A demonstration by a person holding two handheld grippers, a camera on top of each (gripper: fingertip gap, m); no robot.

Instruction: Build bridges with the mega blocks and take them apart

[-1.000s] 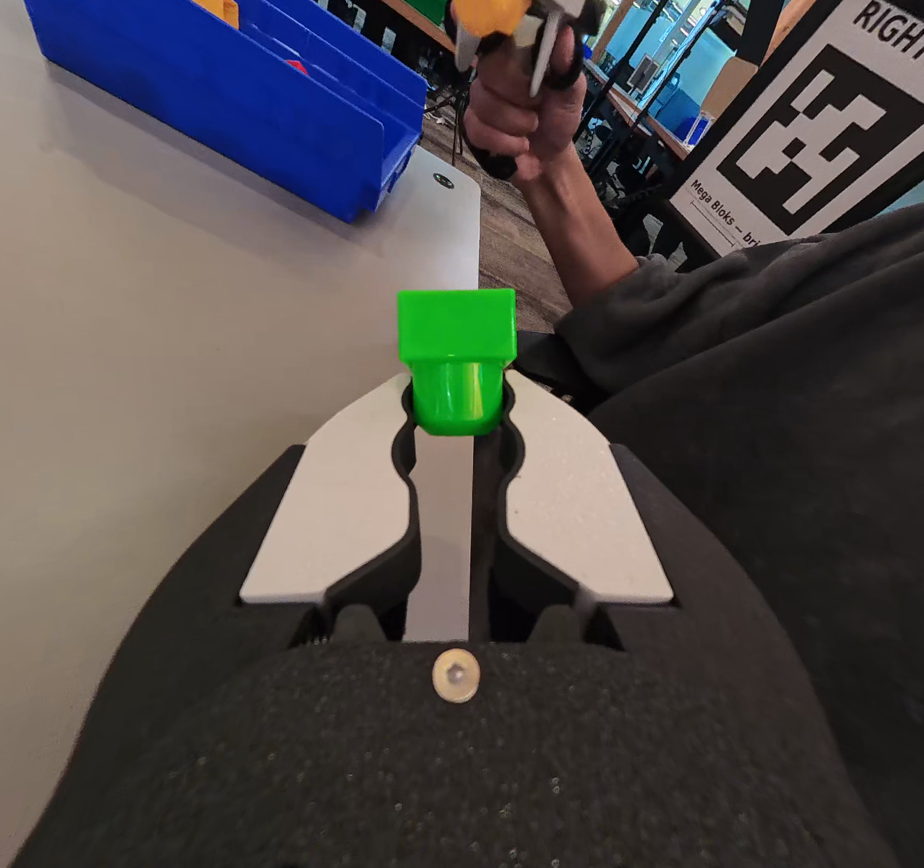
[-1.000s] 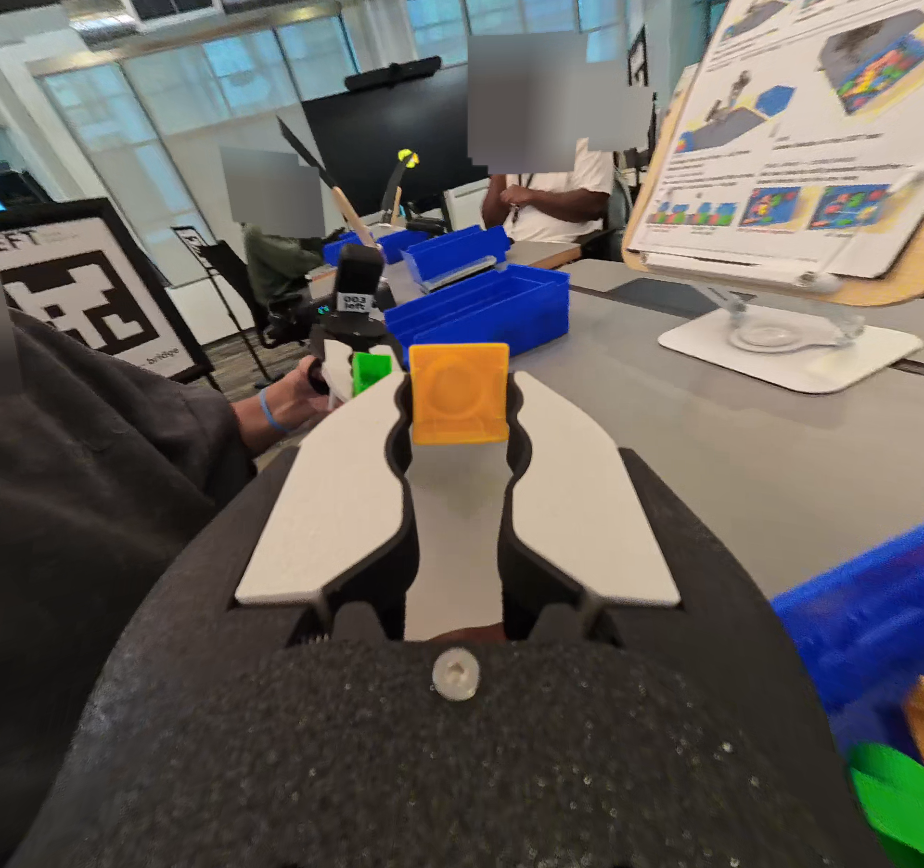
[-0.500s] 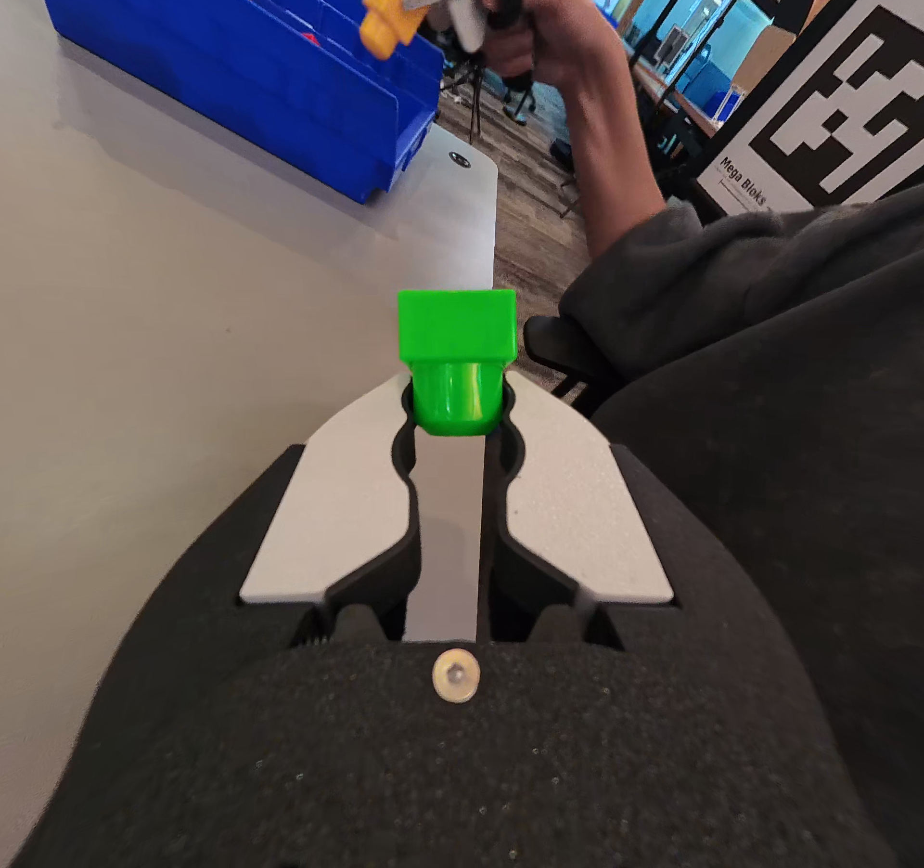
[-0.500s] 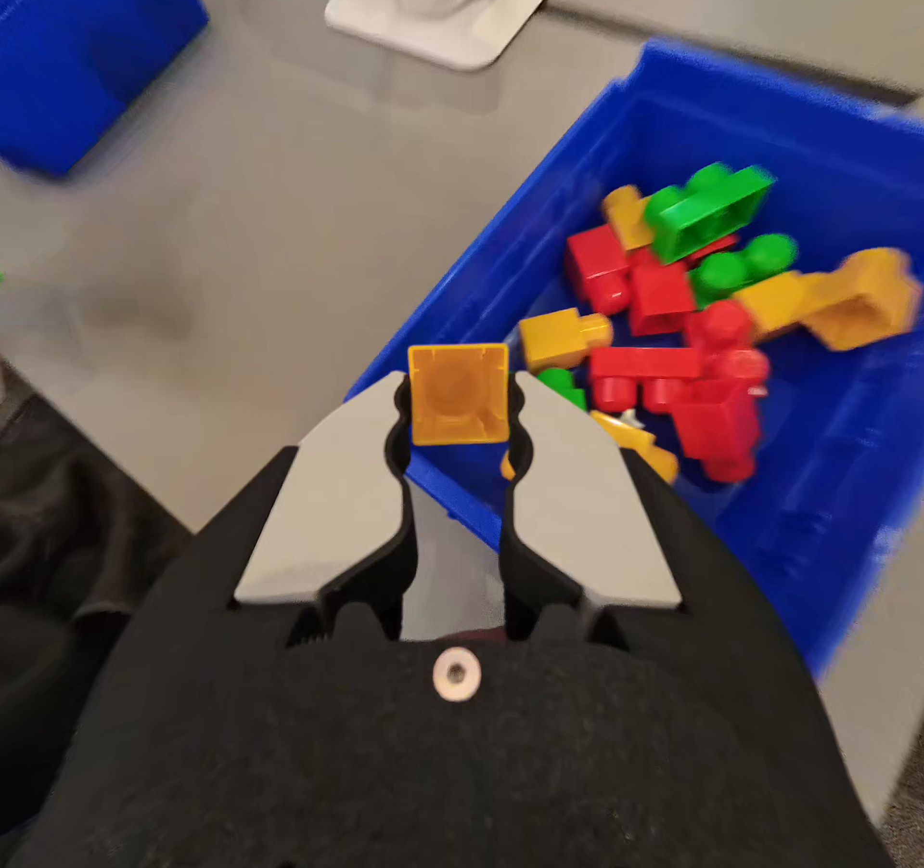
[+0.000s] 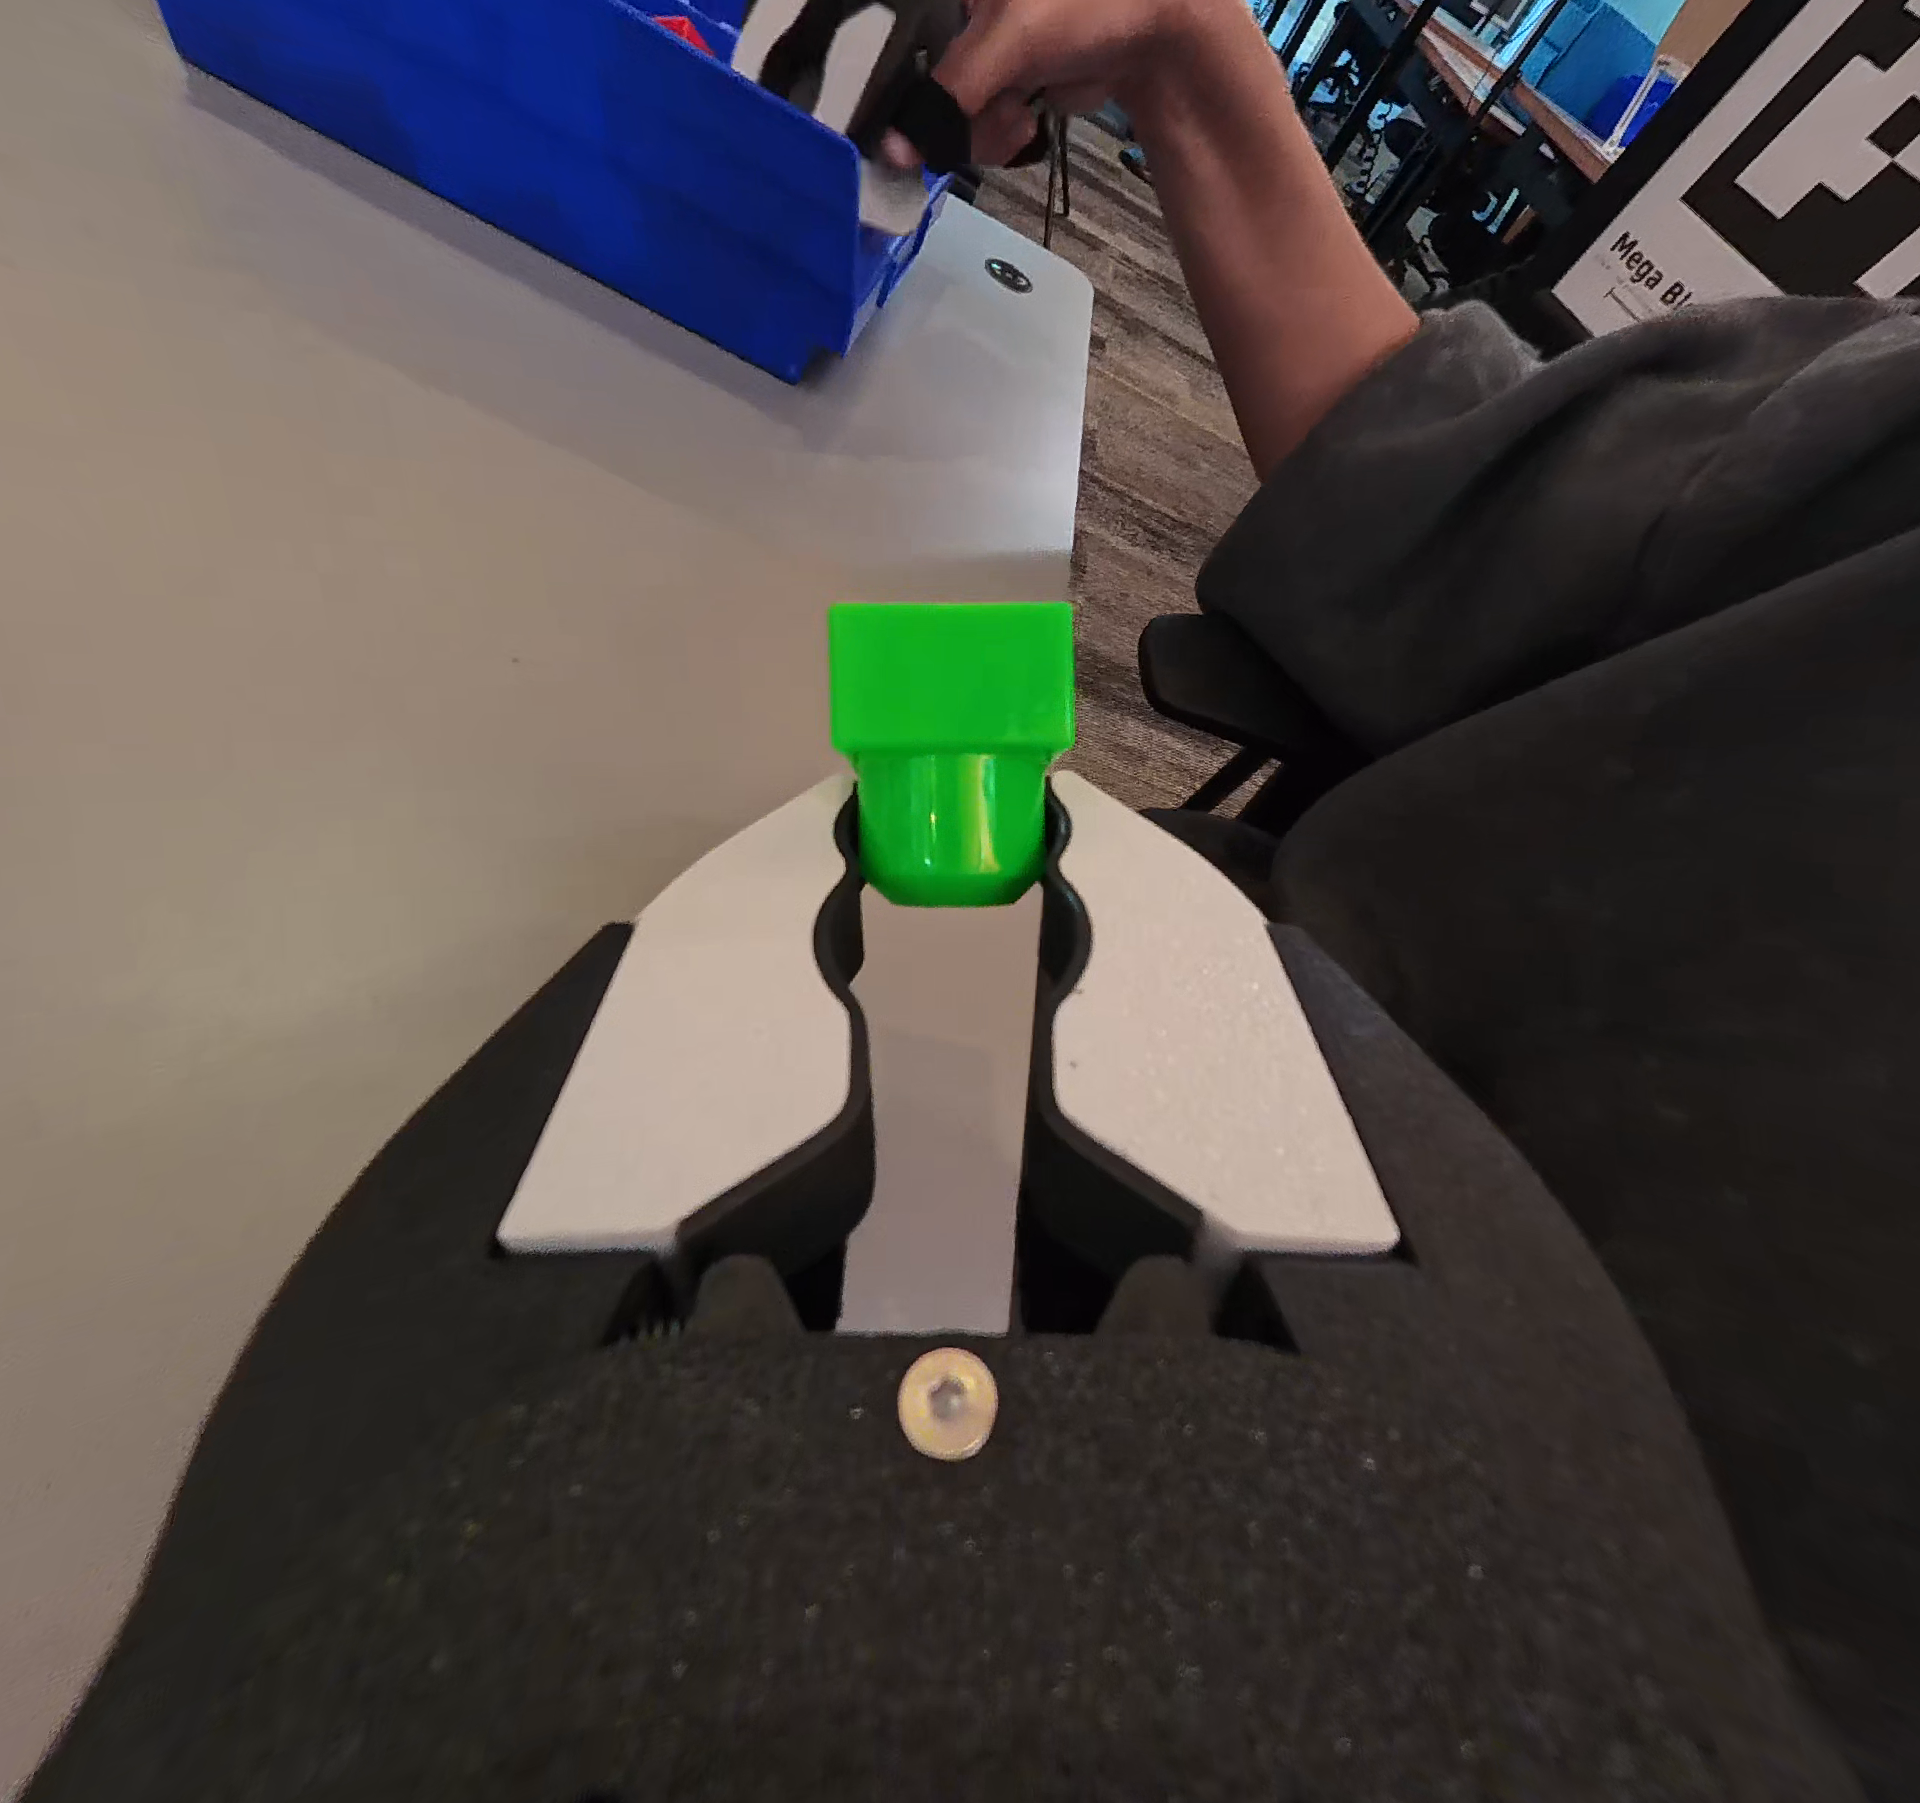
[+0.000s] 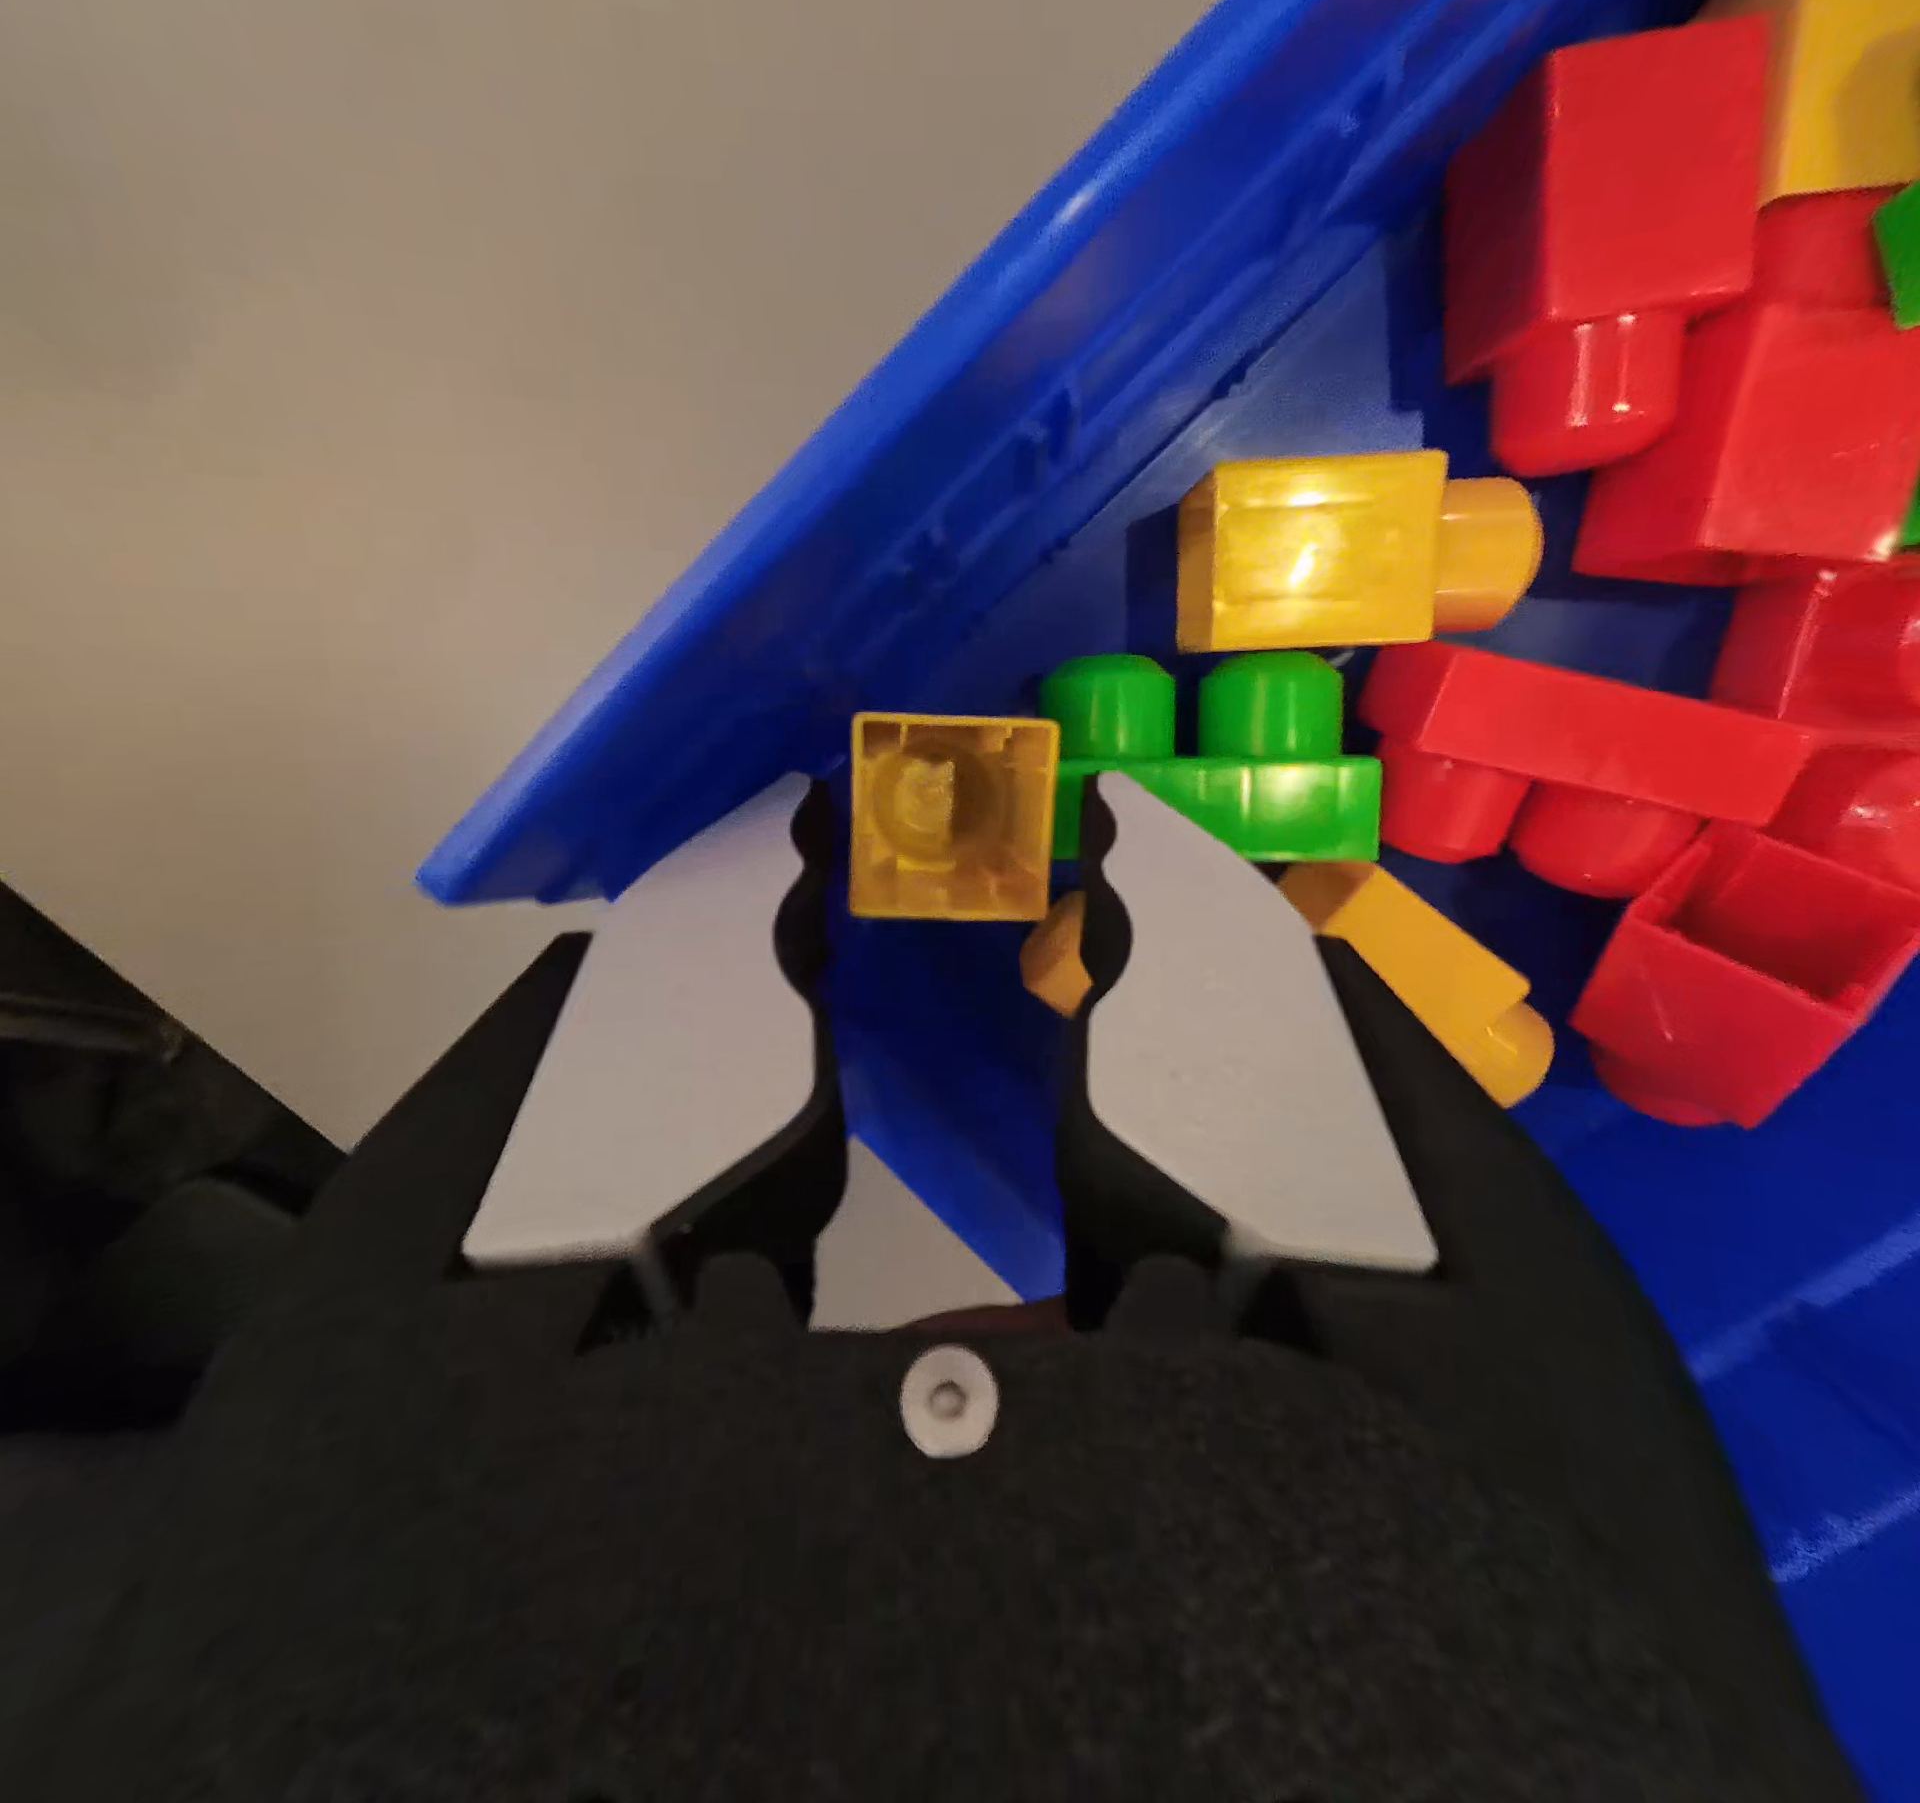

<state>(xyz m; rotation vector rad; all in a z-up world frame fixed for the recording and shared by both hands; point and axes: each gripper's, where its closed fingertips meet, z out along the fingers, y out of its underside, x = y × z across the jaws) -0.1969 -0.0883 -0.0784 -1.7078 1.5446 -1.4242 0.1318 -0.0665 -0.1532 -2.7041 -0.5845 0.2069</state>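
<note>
Green plastic, bright and glossy, fills the tips of the left hand-held gripper (image 5: 951,834): a small single-stud green block (image 5: 951,714) is clenched by its round stud between the two grey fingers (image 5: 707,1047), its square body sticking out past the tips. This gripper hovers above the pale grey tabletop (image 5: 364,610), near the edge where the person's dark grey sleeve (image 5: 1558,558) begins.

Farther along the tabletop stands a long blue plastic bin (image 5: 499,122), and the person's bare hand (image 5: 1049,18) holds the right hand-held gripper over its near end.

In the right wrist view, the right hand-held gripper (image 6: 951,818) points down into that blue bin (image 6: 997,382), just inside its wall. A small yellow single-stud block (image 6: 951,818) sits between the tips with its hollow underside facing the camera. The jaws stand a little wider than the block, with a thin gap visible on each side, so the grip looks released, though blur makes the contact hard to judge.

Loose blocks lie in the bin beyond it: a green two-stud block (image 6: 1236,777) just beside the yellow one, another yellow single-stud block (image 6: 1340,548) lying on its side above that, a further yellow block (image 6: 1434,984) partly behind the right finger, and a heap of red blocks (image 6: 1714,506) to the right.
</note>
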